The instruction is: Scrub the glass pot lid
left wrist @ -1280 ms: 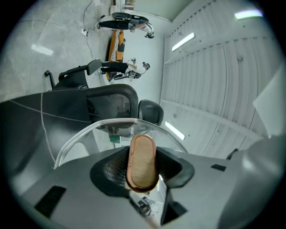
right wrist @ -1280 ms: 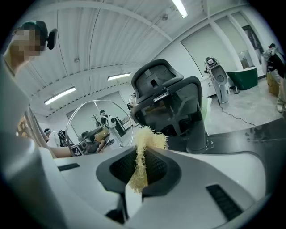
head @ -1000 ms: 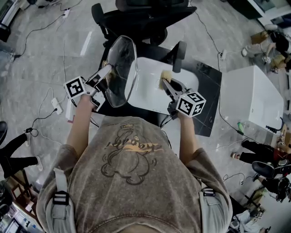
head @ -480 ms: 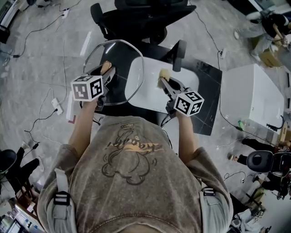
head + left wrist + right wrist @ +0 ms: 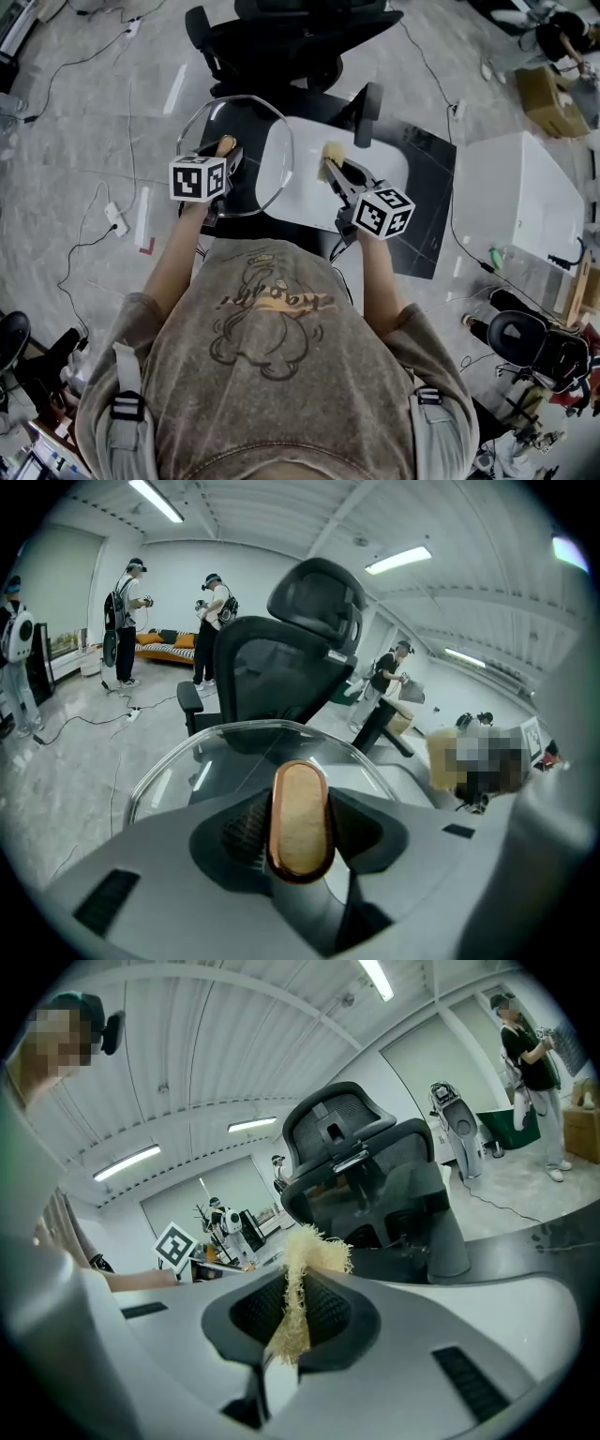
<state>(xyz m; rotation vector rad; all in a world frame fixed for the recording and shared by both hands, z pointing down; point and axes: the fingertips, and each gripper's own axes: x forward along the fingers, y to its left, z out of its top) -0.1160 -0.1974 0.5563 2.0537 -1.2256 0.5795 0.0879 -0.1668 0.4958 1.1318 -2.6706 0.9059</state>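
Observation:
In the head view my left gripper [image 5: 223, 155] is shut on the tan wooden knob [image 5: 226, 144] of the glass pot lid [image 5: 272, 127]. The lid lies nearly flat above the black surface and the white top's left edge. The left gripper view shows that knob [image 5: 300, 817] clamped between the jaws of the left gripper [image 5: 300, 841], with the clear lid [image 5: 178, 771] spreading ahead. My right gripper [image 5: 331, 169] is shut on a straw-coloured scrub pad [image 5: 332, 153], a short gap right of the lid's rim. The pad [image 5: 298, 1283] is pinched thin in the right gripper [image 5: 291, 1321].
A white tabletop [image 5: 314, 192] lies on a black base [image 5: 427, 187]. A black office chair [image 5: 281, 37] stands just beyond it, and a white cabinet [image 5: 520, 202] to the right. Cables [image 5: 89, 234] trail over the floor at left. Other people stand far off.
The lid has swung from standing on edge beside the pad to lying nearly flat, and my left gripper has rolled over with it. The right gripper has barely moved.

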